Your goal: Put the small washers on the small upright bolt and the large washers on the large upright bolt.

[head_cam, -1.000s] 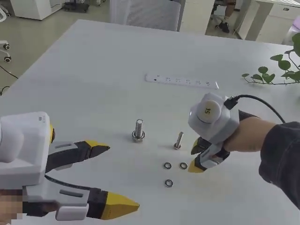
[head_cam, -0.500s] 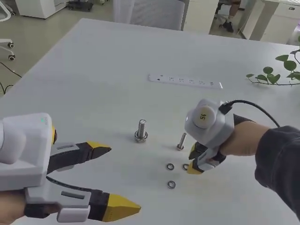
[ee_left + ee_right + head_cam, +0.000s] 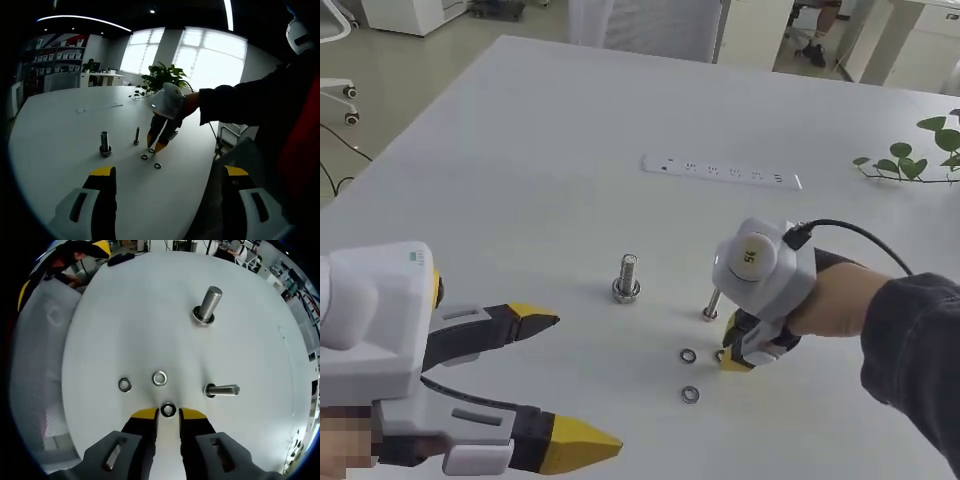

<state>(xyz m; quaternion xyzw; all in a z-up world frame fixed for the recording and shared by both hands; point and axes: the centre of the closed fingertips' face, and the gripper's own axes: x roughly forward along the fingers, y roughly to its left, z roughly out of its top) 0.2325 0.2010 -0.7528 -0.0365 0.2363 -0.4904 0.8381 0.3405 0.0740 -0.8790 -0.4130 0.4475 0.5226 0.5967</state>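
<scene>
White bench (image 3: 520, 150), and on it all the hardware sits in one small patch toward the near right, within a short reach of the working hand. The large bolt (image 3: 627, 278) stands on its head with a ring around its foot (a washer already on it or only the bolt's own head, I cannot tell). The small bolt (image 3: 711, 303) stands just to its right.

Three rings lie flat on the bench a little nearer than the small bolt. The right tool (image 3: 728, 358) is tipped steeply down with its yellow tips at the bench, one tip on each side of the first washer (image 3: 168, 409). Its jaws are parted only narrowly and grip nothing. I'd say that narrow gap suits a thin ring lying flat, ready to pinch it by the rim. The second washer (image 3: 159, 378) and third washer (image 3: 124, 384) lie close by, apart from each other. All three look small, so I judge them meant for the small bolt.

The left tool (image 3: 575, 380) hangs at the near left, jaws spread wide and empty, well apart from the bolts and probably just out of the way.
</scene>
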